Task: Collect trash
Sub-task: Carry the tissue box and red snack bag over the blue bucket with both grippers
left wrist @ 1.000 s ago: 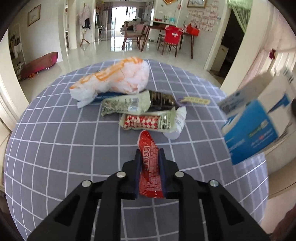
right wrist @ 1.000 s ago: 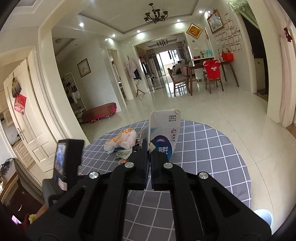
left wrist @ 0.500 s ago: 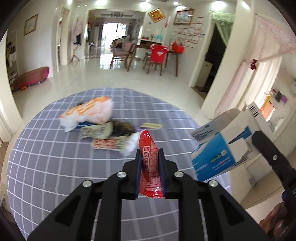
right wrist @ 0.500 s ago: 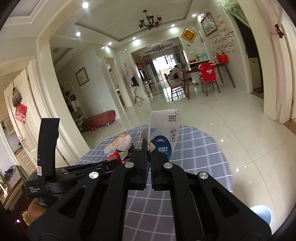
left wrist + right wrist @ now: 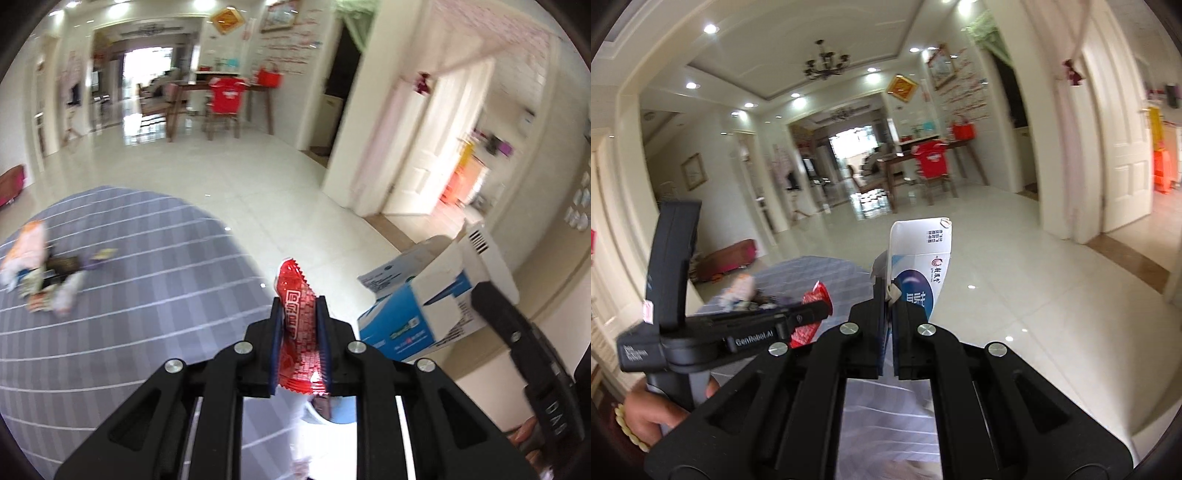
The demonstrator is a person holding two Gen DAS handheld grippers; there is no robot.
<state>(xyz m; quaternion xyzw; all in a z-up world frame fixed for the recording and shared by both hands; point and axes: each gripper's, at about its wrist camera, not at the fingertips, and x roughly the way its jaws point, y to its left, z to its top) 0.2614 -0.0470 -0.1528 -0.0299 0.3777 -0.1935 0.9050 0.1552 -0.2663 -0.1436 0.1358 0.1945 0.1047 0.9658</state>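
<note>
Nearest to me, my left gripper [image 5: 299, 328] is clamped on a red wrapper [image 5: 297, 325]; the wrapper stands upright between the jaws, its serrated tip above them. My right gripper [image 5: 889, 306] is closed tight on a blue-and-white box [image 5: 919, 266], pinching one thin wall; the box's open flap points up. In the left view the box [image 5: 417, 306] hangs just right of the wrapper, off the table edge and over the floor. In the right view my left hand [image 5: 646, 413] grips the other handle, and the wrapper [image 5: 812, 310] shows beyond its jaws.

Below the left gripper I see part of a pale blue round shape [image 5: 343, 413] against white; I cannot tell whether it is a bin.

Farther out, the table [image 5: 147, 295] with its grey checked cloth carries the remaining pile [image 5: 40, 273] at its far left: a white-and-orange bag [image 5: 27, 247], several wrappers, blurred. Beyond lies tiled floor and a dining area.

Status, as I judge it: two items are picked and clear of the table. Neither is released yet. The pile is untouched, so most of the collecting remains. The next step should be dropping both items into a container, then returning for the pile.
</note>
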